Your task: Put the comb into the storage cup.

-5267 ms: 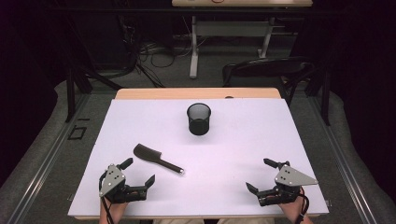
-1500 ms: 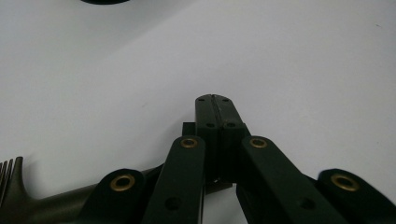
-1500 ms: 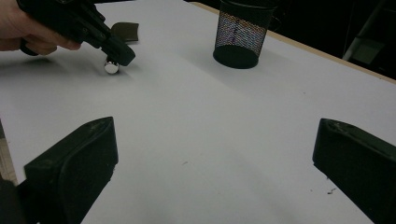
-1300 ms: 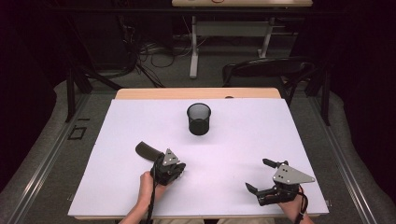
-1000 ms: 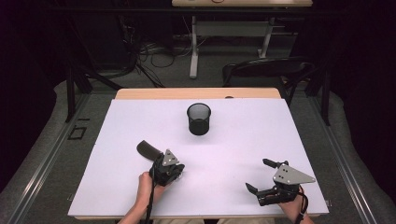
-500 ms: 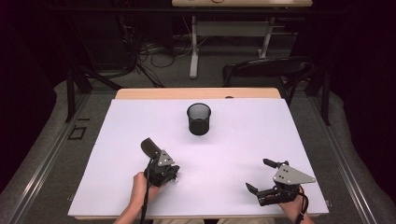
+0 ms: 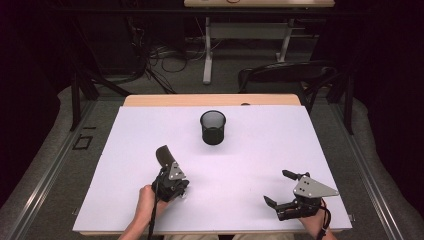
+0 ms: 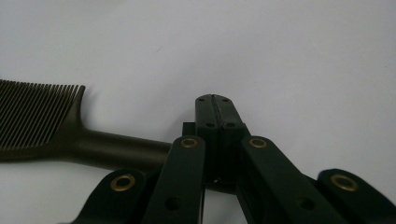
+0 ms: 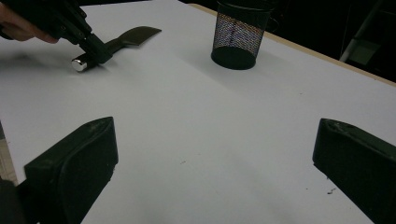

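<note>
- High view: the left gripper (image 7: 172,181) sits low on the white table (image 7: 300,150), pinching the handle of the comb (image 7: 163,155); the comb's toothed head sticks out past the jaws, up and to the left, toward the far edge.
- The mesh cup (image 7: 213,128) stands upright farther back near the table's middle, well apart from the comb and with nothing visible in it.
- The right gripper (image 7: 282,192) rests near the front right corner, jaws spread, holding nothing and well apart from comb and cup.
- Progress, as I judge it: the grasp is made, the carry to the cup and the drop are left, if the cup is where the comb goes.
- Left gripper view: the two jaws are pressed together, with the handle passing under them; the comb (image 8: 56,126) runs off to the left, teeth (image 8: 32,112) fanned out, lying on or just above the table — I cannot tell which.
- Right gripper view: its own jaws stand wide apart over bare table. Farther off, the left gripper (image 9: 91,46) clamps the comb (image 9: 133,36) near its silver end cap (image 9: 79,64), while the cup (image 9: 238,35) stands off to the right, apart from both.
</note>
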A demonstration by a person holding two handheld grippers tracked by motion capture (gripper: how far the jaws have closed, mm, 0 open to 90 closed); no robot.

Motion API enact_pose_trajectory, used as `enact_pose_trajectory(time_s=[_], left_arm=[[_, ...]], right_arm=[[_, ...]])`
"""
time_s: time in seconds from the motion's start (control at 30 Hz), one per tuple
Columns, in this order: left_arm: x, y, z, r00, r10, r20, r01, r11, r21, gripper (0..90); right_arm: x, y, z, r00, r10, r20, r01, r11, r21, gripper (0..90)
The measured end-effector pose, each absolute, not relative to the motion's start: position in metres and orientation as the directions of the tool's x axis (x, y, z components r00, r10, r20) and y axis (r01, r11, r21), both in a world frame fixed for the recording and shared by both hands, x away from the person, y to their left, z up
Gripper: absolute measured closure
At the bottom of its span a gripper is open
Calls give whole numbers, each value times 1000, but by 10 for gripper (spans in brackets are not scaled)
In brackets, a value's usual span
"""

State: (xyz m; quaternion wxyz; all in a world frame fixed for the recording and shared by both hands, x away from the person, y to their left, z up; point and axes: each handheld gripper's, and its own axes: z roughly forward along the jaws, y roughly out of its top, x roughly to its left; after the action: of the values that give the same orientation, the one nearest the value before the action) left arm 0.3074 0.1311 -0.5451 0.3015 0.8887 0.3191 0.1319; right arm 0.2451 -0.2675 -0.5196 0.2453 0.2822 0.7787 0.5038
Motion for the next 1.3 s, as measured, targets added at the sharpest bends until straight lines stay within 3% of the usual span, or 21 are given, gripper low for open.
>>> enact_pose_trajectory(time_s=[1.3], left_arm=[[306, 144, -537, 782, 609, 135, 464, -712, 526, 900]], right_arm=[[246, -270, -520, -719, 689, -91, 198, 328, 923, 0]])
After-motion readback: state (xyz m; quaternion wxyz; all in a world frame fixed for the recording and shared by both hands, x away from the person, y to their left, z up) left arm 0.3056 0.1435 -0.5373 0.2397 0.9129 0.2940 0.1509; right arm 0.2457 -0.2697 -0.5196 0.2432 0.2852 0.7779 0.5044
